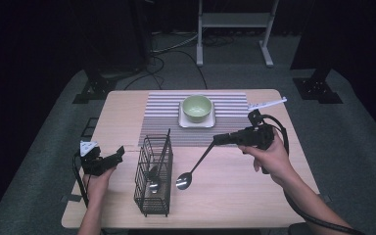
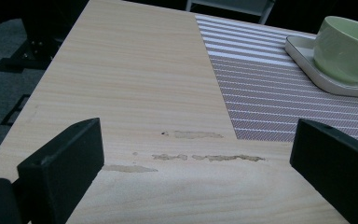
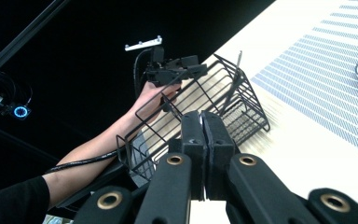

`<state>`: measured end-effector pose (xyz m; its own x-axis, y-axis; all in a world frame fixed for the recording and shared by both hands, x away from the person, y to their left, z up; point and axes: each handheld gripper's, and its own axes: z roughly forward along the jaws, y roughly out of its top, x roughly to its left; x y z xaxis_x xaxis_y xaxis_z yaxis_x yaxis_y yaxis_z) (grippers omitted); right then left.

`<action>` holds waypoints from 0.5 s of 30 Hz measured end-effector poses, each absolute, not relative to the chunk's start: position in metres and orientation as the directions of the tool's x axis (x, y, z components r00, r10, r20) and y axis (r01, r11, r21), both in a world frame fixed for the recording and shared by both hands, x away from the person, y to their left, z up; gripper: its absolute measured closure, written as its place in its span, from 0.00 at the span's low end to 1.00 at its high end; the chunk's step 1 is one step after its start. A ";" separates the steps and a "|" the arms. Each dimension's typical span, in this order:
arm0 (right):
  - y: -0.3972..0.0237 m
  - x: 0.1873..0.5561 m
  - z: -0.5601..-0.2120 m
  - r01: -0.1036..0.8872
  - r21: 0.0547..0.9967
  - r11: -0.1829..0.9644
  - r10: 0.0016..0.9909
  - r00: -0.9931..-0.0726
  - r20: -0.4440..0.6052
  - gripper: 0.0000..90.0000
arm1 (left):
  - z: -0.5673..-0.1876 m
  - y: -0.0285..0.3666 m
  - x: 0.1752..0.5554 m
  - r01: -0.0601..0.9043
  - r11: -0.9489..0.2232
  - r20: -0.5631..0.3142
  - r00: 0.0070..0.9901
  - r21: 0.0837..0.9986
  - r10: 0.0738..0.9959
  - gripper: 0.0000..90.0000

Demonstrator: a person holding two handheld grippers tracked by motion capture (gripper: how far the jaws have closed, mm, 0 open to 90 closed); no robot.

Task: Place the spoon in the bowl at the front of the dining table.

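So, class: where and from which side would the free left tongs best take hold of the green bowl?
Grip the green bowl by its rim, coming down from above with one jaw inside and one outside. It sits upright and open on the white plate, and its rounded wall is too wide for the open left tongs.

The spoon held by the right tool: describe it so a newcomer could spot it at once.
Start at the black wire basket near the front of the wooden table. Just right of it, a spoon hangs aslant from the right tool, bowl down. Unlike the cutlery inside the basket, it is outside, clamped by its handle.
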<state>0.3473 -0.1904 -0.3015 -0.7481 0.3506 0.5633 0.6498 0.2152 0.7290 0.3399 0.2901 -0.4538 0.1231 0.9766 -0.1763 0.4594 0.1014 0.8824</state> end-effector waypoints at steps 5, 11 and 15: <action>-0.196 0.350 -0.310 0.665 0.717 0.211 0.366 -0.733 0.573 0.99 | -0.454 0.290 0.340 0.457 0.107 -0.181 0.120 0.883 0.976 0.02; -0.200 0.351 -0.315 0.674 0.709 0.208 0.376 -0.724 0.578 0.99 | -0.454 0.291 0.340 0.457 0.109 -0.182 0.119 0.883 0.976 0.02; -0.203 0.351 -0.316 0.677 0.706 0.208 0.382 -0.720 0.579 0.99 | -0.454 0.290 0.340 0.458 0.108 -0.182 0.119 0.882 0.976 0.02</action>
